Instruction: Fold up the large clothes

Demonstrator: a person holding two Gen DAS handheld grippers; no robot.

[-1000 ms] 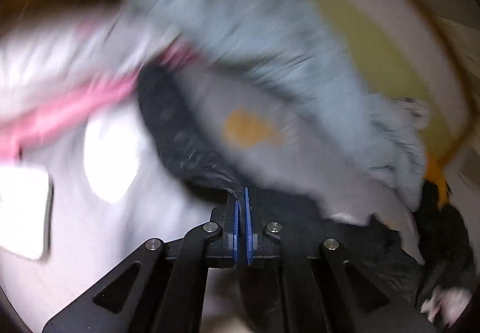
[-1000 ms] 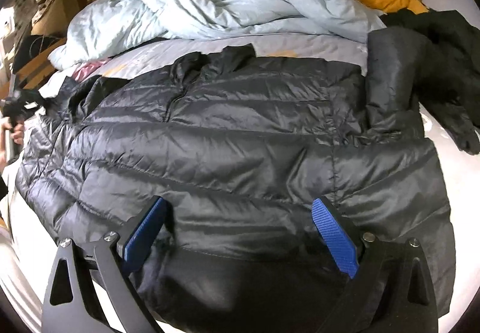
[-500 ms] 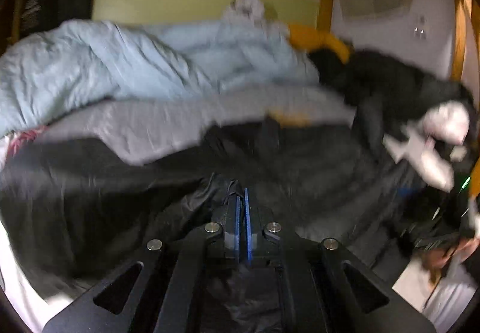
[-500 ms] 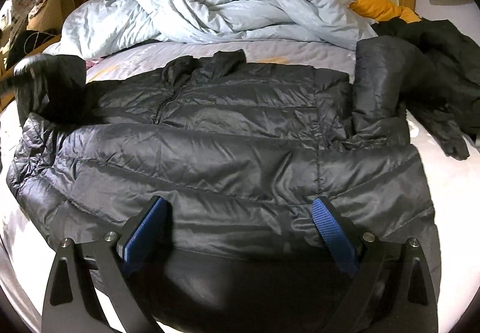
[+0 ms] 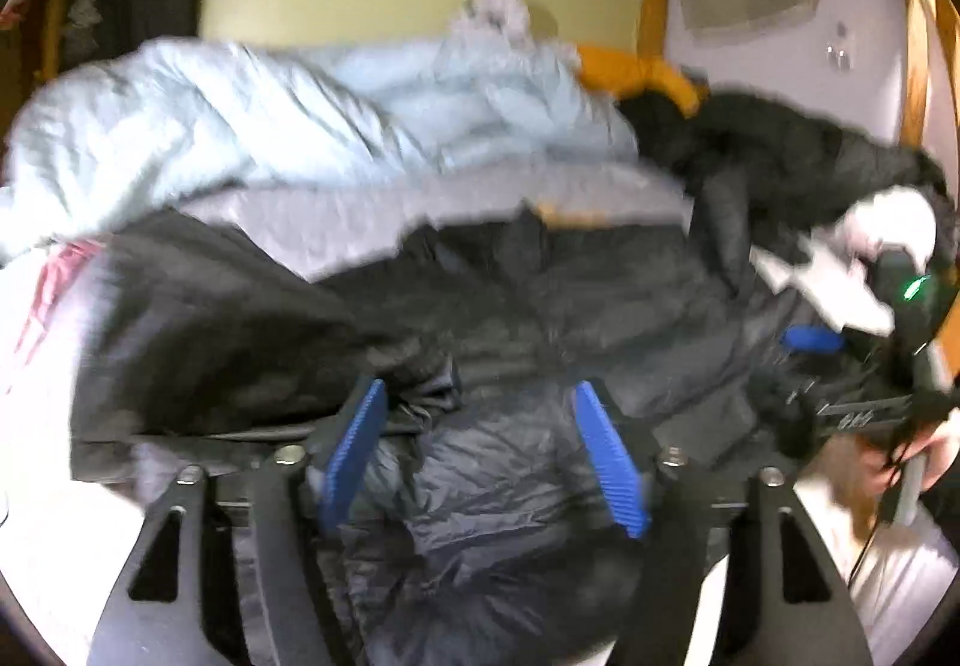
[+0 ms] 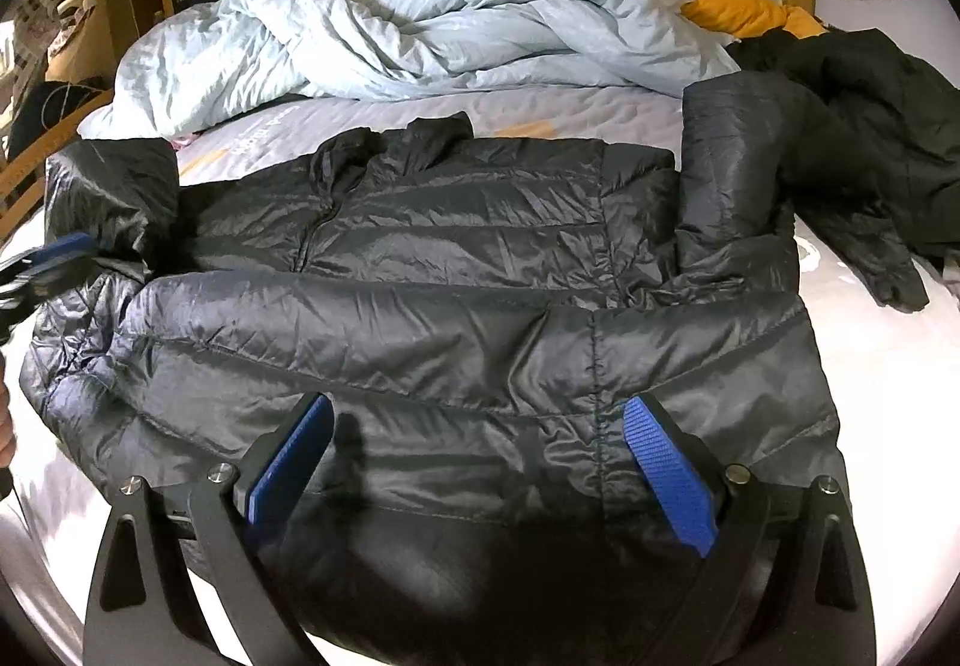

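A black quilted puffer jacket (image 6: 456, 294) lies spread front-up on the bed, collar away from me. Its left sleeve (image 6: 108, 192) is folded in over the left side and its right sleeve (image 6: 729, 168) lies folded up along the right side. My right gripper (image 6: 480, 462) is open and empty just above the jacket's hem. My left gripper (image 5: 480, 450) is open over the jacket's left sleeve area (image 5: 252, 342), holding nothing. It shows at the left edge of the right wrist view (image 6: 54, 252). The left wrist view is blurred.
A crumpled pale blue duvet (image 6: 384, 36) fills the head of the bed. An orange pillow (image 6: 738, 9) and another black coat (image 6: 870, 126) lie at the back right. Wooden shelves (image 6: 72, 36) stand to the left. The white bedsheet (image 6: 864, 330) shows at the right.
My left gripper was shut on the jacket's left sleeve, carried it in over the jacket, then opened and let it go. My right gripper stayed open near the hem.
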